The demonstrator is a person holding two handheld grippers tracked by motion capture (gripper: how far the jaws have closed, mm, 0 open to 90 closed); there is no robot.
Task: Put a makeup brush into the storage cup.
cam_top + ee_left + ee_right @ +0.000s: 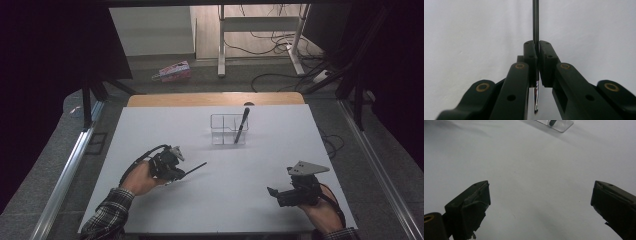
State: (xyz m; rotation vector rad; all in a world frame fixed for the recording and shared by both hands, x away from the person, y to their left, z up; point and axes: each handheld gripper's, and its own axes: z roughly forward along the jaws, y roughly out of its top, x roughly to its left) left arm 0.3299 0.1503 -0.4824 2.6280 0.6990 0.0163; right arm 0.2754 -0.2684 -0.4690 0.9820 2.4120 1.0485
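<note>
My left gripper [182,173] hovers over the near left of the white table [250,160], shut on a thin black pen [196,168] whose free end points right and away. In the left gripper view the jaws [537,47] pinch that pen [535,20], which runs straight ahead, with its silvery end behind the pads. My right gripper [272,191] rests at the near right, open, holding nothing; its jaws [540,187] stand wide apart over bare table. A clear plastic holder [220,118] sits at the table's far middle with another black pen [243,125] leaning in its right compartment.
The clear holder's corner [560,125] shows ahead of the right gripper. A wooden board [215,98] borders the far edge of the table. On the floor beyond lie a pink box [173,71], cables [272,75] and a white desk frame [221,45].
</note>
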